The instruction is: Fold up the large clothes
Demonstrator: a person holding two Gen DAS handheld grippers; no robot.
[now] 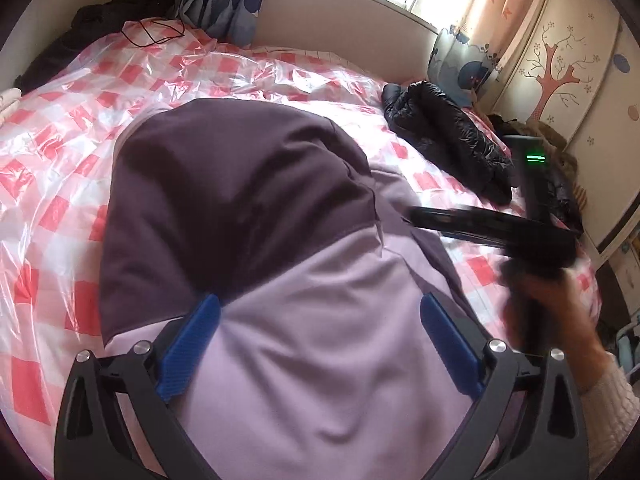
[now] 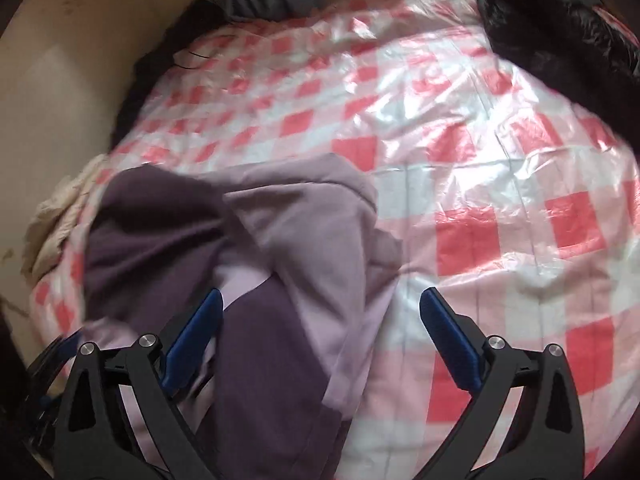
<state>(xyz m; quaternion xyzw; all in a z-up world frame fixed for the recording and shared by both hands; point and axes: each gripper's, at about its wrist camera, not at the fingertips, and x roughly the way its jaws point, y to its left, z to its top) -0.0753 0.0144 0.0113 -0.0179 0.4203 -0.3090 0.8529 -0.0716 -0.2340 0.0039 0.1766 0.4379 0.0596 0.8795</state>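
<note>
A large garment in dark purple and pale lilac (image 1: pixel 280 264) lies on the bed, its dark part folded over the lilac part. My left gripper (image 1: pixel 320 304) is open just above the lilac cloth, with nothing between its blue fingers. The right gripper's black body (image 1: pixel 500 228) shows blurred at the garment's right edge in the left wrist view. In the right wrist view the right gripper (image 2: pixel 320 300) is open over the garment's right edge (image 2: pixel 280 240), holding nothing.
The bed is covered by a shiny red-and-white checked plastic sheet (image 1: pixel 240 68). A black puffer jacket (image 1: pixel 448 136) lies at the far right, also in the right wrist view (image 2: pixel 552 32). Dark clothes and a cable (image 1: pixel 120 8) lie at the headboard corner. A wardrobe (image 1: pixel 560 72) stands right.
</note>
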